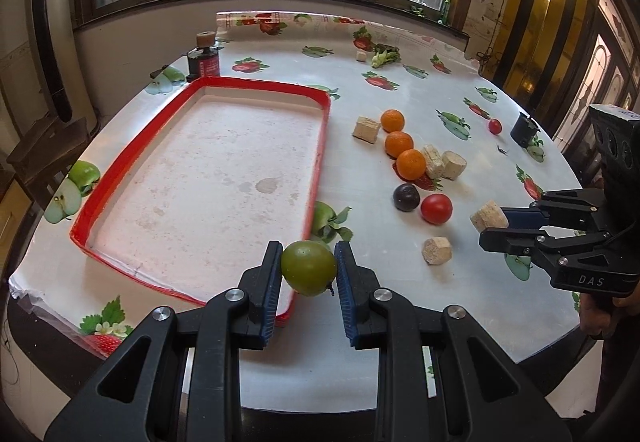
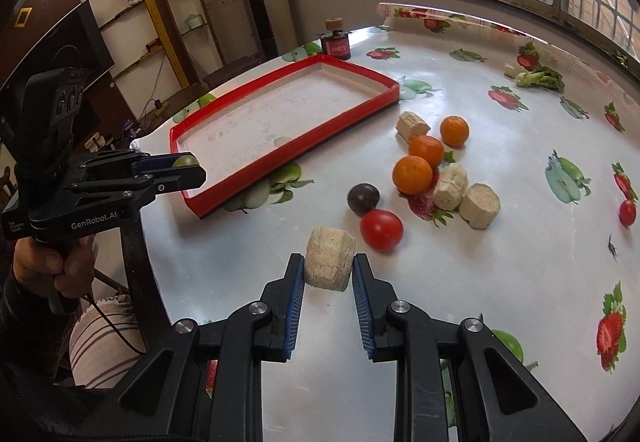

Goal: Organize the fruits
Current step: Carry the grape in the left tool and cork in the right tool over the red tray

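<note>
Three oranges (image 1: 398, 144), one green fruit (image 1: 308, 268) gripped

Left wrist view looks close over the red-rimmed tray (image 1: 320, 146); right wrist view faces it from the right; both share it.

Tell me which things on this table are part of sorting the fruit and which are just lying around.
Part of the job: green fruit held in the left gripper; red-rimmed tray; three oranges; dark plum; red tomato; small red tomato.

Lying about: cork blocks, one held in the right gripper; dark jar; leafy greens; small black cup.
</note>
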`<state>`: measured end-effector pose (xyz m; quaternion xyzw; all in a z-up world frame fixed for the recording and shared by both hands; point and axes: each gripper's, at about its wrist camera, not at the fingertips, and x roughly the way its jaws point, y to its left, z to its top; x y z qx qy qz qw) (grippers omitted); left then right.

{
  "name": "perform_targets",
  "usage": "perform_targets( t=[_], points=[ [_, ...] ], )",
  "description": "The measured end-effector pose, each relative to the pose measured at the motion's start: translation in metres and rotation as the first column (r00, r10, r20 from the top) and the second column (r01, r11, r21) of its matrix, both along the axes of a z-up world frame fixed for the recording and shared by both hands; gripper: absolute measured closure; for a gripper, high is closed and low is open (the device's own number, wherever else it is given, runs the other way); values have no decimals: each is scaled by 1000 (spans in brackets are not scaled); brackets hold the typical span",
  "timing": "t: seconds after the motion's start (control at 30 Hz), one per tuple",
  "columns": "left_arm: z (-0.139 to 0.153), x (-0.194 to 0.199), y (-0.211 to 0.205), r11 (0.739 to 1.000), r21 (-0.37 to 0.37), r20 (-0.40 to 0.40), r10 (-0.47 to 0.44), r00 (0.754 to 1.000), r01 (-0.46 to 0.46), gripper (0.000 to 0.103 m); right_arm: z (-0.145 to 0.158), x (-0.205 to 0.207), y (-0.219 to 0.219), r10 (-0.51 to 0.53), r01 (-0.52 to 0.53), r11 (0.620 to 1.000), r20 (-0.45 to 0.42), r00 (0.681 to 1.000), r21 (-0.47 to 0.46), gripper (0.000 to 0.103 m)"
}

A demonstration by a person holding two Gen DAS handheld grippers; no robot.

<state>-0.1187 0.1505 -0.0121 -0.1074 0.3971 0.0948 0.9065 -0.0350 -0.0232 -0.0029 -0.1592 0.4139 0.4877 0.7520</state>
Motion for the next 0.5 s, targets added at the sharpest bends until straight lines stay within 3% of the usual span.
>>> perform_targets(
  t=[0.27,0.5],
  points=[
    [6,-8,45,994,17,16,104,994,-104,79,11,-3,47,78,-77,996,-14,997,39,78],
    [2,-5,84,984,1,0,179,984,-179,79,5,0,120,144,-142,989,-41,989,49,79]
  ],
)
